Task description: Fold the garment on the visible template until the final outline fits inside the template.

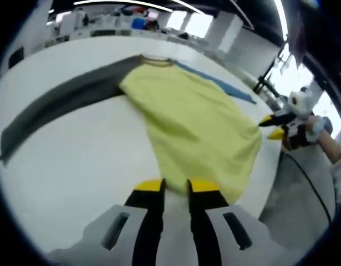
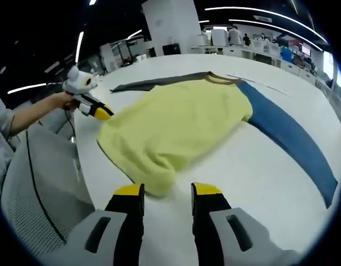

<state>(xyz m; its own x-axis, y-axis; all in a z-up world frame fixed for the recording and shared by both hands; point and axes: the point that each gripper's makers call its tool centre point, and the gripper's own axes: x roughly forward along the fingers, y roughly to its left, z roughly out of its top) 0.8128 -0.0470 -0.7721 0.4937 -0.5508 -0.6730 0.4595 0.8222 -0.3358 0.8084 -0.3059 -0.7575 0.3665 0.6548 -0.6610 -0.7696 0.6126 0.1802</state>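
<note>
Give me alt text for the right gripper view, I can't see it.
A yellow shirt with one blue sleeve and one grey sleeve lies spread on a white table. The right gripper, jaws open, sits just short of its hem; the left gripper reaches in at the far corner.

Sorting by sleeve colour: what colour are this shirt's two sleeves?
One sleeve is blue, the other sleeve dark grey; blue shows best in the right gripper view.

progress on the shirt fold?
Early. Done: the shirt lies flat on the white table, grey sleeve and blue sleeve both spread out, nothing folded. In hand: nothing; the left gripper and right gripper hover open at the hem corners. Left: grab, then every fold. No template outline is discernible.
</note>
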